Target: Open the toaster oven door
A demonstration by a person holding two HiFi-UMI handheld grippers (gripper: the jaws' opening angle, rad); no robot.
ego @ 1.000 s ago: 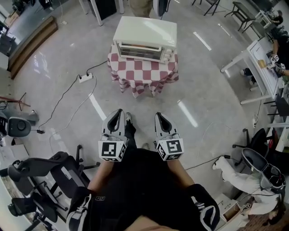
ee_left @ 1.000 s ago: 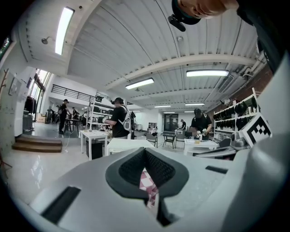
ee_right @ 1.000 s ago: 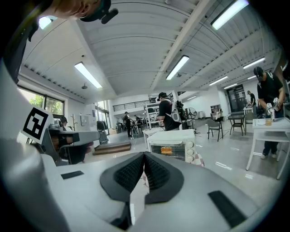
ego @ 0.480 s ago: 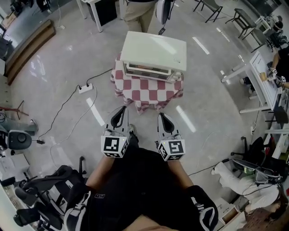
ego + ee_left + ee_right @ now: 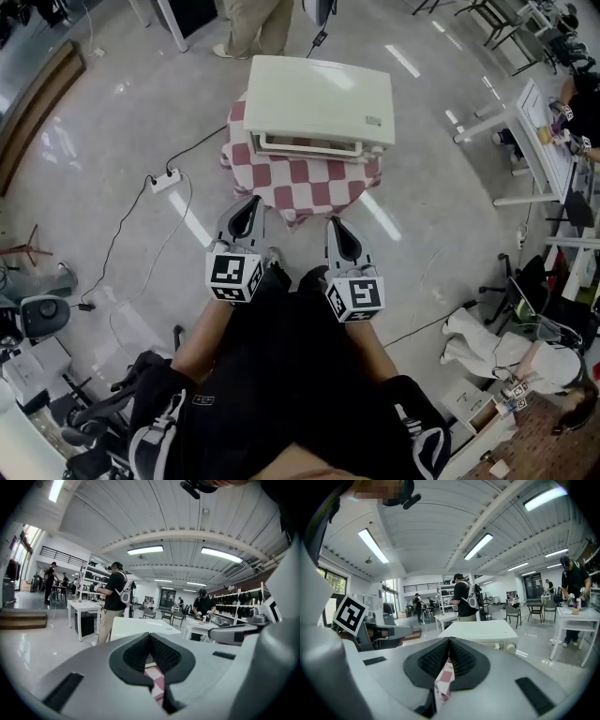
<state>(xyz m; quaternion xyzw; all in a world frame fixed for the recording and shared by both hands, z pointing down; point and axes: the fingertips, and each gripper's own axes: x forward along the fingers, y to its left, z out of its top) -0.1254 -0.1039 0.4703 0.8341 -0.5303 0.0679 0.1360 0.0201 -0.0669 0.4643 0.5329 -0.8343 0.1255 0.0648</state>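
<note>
A cream toaster oven (image 5: 319, 103) stands on a small table draped in a red-and-white checked cloth (image 5: 305, 183), straight ahead; its door is closed. The oven's top (image 5: 140, 626) shows beyond the jaws in the left gripper view, and the oven (image 5: 485, 632) with its knobs shows in the right gripper view. My left gripper (image 5: 249, 212) and right gripper (image 5: 339, 231) are both shut and empty, held side by side just short of the table's near edge, pointing at the oven.
A power strip (image 5: 166, 179) with cables lies on the floor to the left. A person's legs (image 5: 251, 26) stand behind the oven. White tables (image 5: 530, 141) are at the right, chairs and equipment (image 5: 84, 431) at the lower left.
I have walked closer: the oven and its table have come nearer, and both grippers now reach almost to the cloth's near edge. The jaws stayed shut.
</note>
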